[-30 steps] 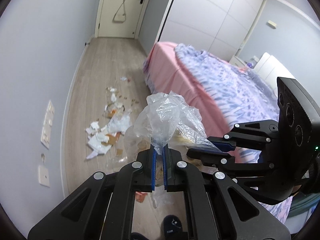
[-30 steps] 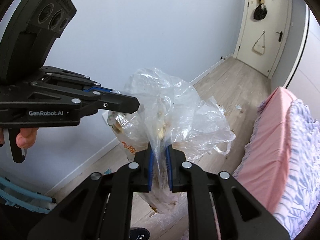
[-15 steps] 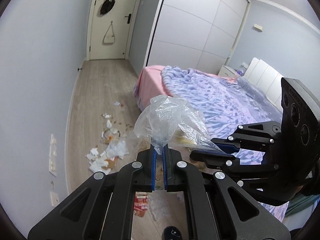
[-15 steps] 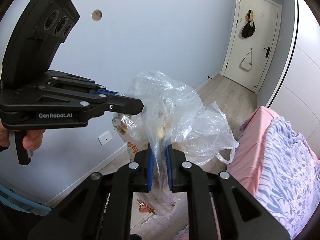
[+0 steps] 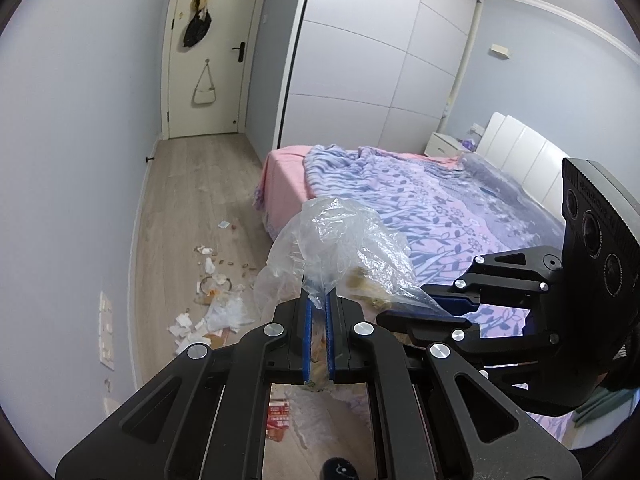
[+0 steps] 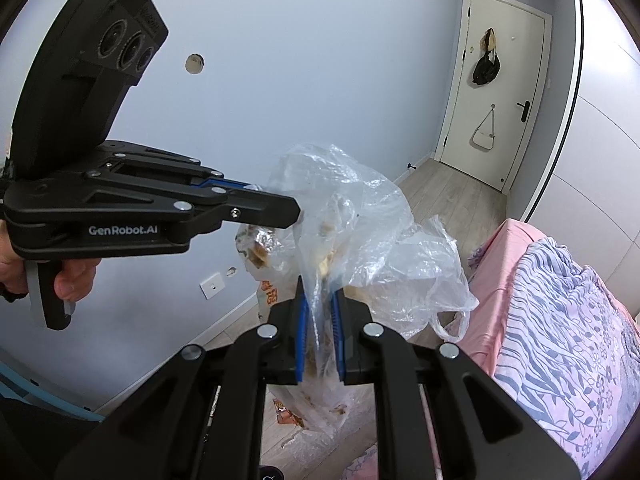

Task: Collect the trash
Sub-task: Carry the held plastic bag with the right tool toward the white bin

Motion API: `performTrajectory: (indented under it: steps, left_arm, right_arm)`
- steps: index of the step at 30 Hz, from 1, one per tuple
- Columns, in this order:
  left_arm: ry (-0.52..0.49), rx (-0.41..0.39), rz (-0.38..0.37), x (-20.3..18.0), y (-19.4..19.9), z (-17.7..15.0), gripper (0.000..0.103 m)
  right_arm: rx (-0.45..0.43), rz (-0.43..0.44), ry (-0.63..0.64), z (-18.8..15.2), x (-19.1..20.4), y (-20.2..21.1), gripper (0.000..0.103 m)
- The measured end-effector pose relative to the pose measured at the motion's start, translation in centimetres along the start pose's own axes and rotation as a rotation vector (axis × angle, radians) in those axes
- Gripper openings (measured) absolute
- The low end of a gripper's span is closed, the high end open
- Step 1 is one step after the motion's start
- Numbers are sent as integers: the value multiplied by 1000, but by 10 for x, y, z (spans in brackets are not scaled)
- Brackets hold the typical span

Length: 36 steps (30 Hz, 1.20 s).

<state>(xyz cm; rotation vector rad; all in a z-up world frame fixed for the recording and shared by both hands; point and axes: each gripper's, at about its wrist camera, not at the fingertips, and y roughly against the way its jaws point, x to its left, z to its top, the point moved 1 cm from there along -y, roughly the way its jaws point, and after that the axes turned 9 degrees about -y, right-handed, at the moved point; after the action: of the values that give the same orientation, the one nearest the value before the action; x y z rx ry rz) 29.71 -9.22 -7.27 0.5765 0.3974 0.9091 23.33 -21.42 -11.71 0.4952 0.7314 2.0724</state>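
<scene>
A clear plastic bag point(image 5: 340, 248) with food scraps inside hangs between both grippers, lifted off the floor. My left gripper point(image 5: 317, 304) is shut on one part of the bag's rim. My right gripper point(image 6: 320, 300) is shut on another part of the bag point(image 6: 360, 232), and it shows at the right of the left wrist view point(image 5: 416, 312). The left gripper shows side-on in the right wrist view point(image 6: 294, 212), its tip against the bag. Scattered trash point(image 5: 212, 304), white paper bits and wrappers, lies on the wooden floor beside the left wall.
A bed point(image 5: 440, 208) with a purple patterned blanket and pink sheet fills the right side. A white wardrobe point(image 5: 380, 60) and a closed door point(image 5: 208, 60) with hanging bags stand at the far end. A red wrapper point(image 5: 278, 418) lies on the floor below the bag.
Both grippers have risen and tilted up with the bag held between them; the floor litter now sits lower and farther in view, and more of the walls and door shows.
</scene>
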Motion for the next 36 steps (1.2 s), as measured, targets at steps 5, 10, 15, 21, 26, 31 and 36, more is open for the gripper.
performTrajectory:
  steps: [5,10,15,21,26,31,36]
  left_arm:
    - [6,-12,-15,-14,-1,2,4]
    - [-1,-14,-54,-19,-7,6,4]
    - [-45,-18,-111,-22,-15,17,4]
    - [-106,-16,-198,-22,-23,27,4]
    - [-173,-20,-281,-25,-29,35,4]
    - [-235,-20,-367,-28,-36,40,4]
    - [-305,-14,-464,-48,-44,44,4]
  right_arm:
    - [-5,-6,-1,-2,-4,19,13]
    - [-2,-38,-17,-3,-9,27,13]
    - [0,-88,-60,-4,-15,30,13]
    - [-4,-173,-132,-5,-17,31,13]
    - [-16,-250,-198,-5,-14,37,13]
    - [-29,-330,-268,-9,-15,45,13]
    - [-39,-426,-346,-19,-15,59,13]
